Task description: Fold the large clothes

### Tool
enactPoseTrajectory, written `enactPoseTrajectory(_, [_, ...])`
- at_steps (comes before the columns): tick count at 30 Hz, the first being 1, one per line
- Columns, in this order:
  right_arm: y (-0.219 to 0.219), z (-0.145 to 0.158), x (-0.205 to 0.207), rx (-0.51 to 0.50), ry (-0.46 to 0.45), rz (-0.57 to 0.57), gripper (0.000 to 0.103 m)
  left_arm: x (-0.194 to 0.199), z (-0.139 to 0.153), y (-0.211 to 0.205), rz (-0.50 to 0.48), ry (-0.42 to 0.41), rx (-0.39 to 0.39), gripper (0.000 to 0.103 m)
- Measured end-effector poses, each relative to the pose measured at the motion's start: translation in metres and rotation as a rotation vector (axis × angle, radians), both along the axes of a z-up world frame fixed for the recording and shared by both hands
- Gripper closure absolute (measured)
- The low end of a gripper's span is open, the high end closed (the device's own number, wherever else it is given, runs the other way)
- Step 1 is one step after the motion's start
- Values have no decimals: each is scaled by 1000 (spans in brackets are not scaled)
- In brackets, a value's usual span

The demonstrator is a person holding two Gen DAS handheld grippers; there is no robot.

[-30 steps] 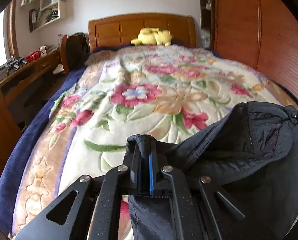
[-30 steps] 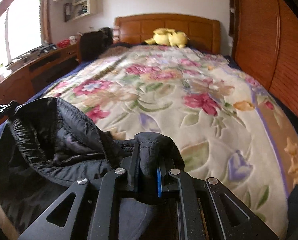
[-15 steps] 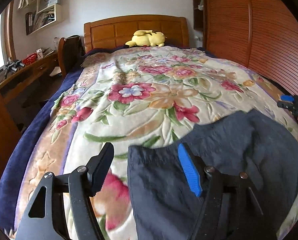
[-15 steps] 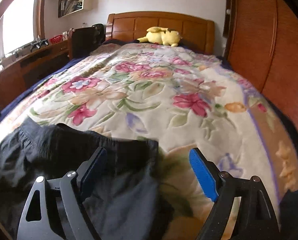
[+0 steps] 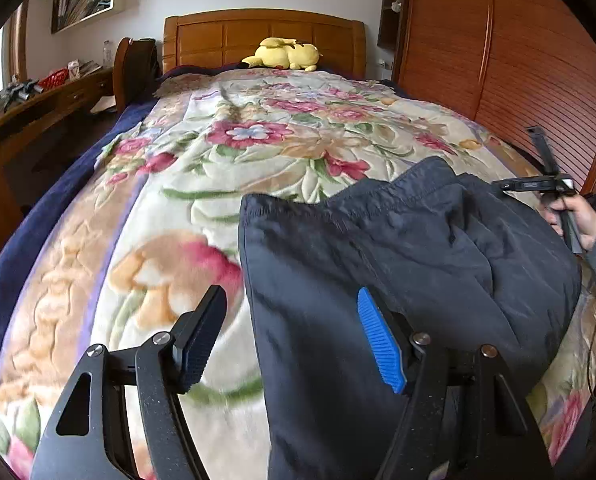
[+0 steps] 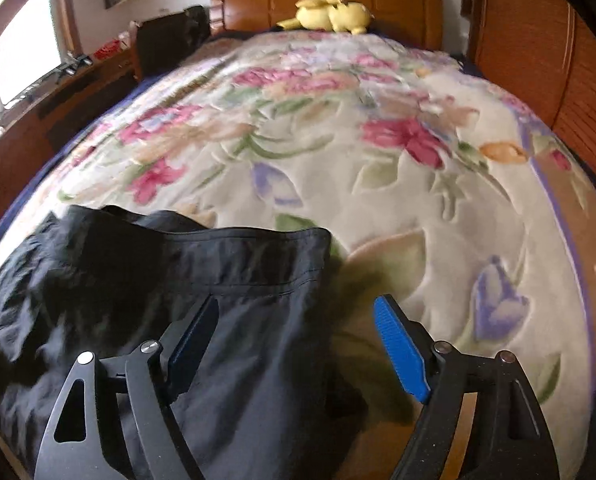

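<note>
While spread wide apart over the bed point(image 5: 78, 216), left gripper point(image 5: 294, 332) fingers point(image 5: 380, 344) clamp nothing; hover above the near left corner of the dark jacket point(image 5: 398, 264), blue pad over the cloth, black finger over the bare floral blanket point(image 5: 258, 152). Right gripper point(image 6: 298, 340) likewise gaping, holding nothing; left finger over the garment, blue-padded finger point(image 6: 398, 356) over the blanket beside the garment's right edge. Whether any pad touches the cloth: cannot tell. Jacket lying flat-folded at the foot end of the bed, far hem point(image 6: 254, 236) running straight across, surface rumpled toward its left in the right wrist view. Right gripper also seen from the left wrist view at the far right edge of the jacket, gripped by the person's hand point(image 5: 578, 220). Yellow plush toy point(image 5: 282, 54) resting at the wooden headboard point(image 5: 266, 32), well apart from the jacket. Red basket point(image 5: 54, 78) on the table point(image 5: 50, 100) left of the bed; contents too small to tell. Wall shelf point(image 5: 86, 4) above holding books or papers, not legible. Slatted wooden wardrobe point(image 5: 518, 80) along the right side.
</note>
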State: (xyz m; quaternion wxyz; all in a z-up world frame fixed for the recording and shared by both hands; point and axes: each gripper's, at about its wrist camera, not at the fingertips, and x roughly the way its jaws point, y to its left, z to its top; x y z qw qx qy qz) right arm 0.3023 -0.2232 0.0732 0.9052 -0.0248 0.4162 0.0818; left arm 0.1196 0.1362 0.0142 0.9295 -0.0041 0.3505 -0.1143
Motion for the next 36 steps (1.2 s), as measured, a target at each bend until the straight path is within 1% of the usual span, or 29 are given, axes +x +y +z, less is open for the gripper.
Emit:
enactPoseTrajectory(2, [0,-9,11,3,39,-5,25,-6,-4,1,5,4,-2,34])
enactPoseTrajectory(4, [-1,-20,18,34,72,-6,32,-13,-8,2,10,4,-6,34])
enactPoseTrajectory(6, [4,-27,19,63,74,26,58,-18,-12,2,14,11,-6,34])
enactPoseTrajectory(7, [7,-25,17,56,58,45,65,-21,-14,3,17,12,-4,34])
enactPoseTrajectory(8, [12,-23,14,30,31,63,77,-22,-15,4,19,16,-2,34])
enactPoseTrajectory(9, [17,-16,9,-21,-20,57,98,-24,-16,3,20,20,2,34])
enactPoseTrajectory(10, [19,-8,3,-65,-83,30,99,-26,-17,3,21,19,6,34])
enactPoseTrajectory(12, [13,10,-6,-29,-165,20,99,-31,-15,3,26,10,12,34])
enactPoseTrajectory(14, [9,28,-14,-44,-247,5,99,-34,-13,2,23,3,23,34])
enactPoseTrajectory(16, [3,36,-17,-71,-281,-17,100,-39,-11,1,23,-10,23,34])
enactPoseTrajectory(18, [-3,34,-15,-103,-271,-45,100,-41,-11,1,29,-7,19,34])
enactPoseTrajectory(22, [-1,11,10,-233,-183,-123,100,-44,-7,3,48,-14,6,34])
enactPoseTrajectory(24, [-1,-5,27,-236,-79,-133,99,-42,-2,4,41,-15,-8,34])
enactPoseTrajectory(25, [1,-8,29,-230,-59,-130,99,-39,1,3,32,-17,-10,34])
enactPoseTrajectory(26, [2,-7,27,-232,-72,-126,98,-36,5,1,27,-26,0,34])
enactPoseTrajectory(27, [3,-3,24,-240,-93,-122,87,-31,10,-1,23,-36,12,34])
enactPoseTrajectory(28, [4,1,22,-244,-104,-128,79,-25,14,-2,19,-39,20,34])
enactPoseTrajectory(29, [1,4,17,-231,-105,-130,58,-18,17,-4,13,-34,18,34])
enactPoseTrajectory(30, [-1,5,12,-207,-102,-125,42,-9,20,-4,5,-29,15,34])
enactPoseTrajectory(32, [-3,12,1,-196,-129,-131,39,8,25,-6,-3,-28,26,34])
enactPoseTrajectory(33, [-4,17,-5,-195,-143,-134,39,20,26,-7,1,-24,46,34])
enactPoseTrajectory(36, [-6,27,-32,-146,-166,-108,39,49,25,-9,-12,5,55,34])
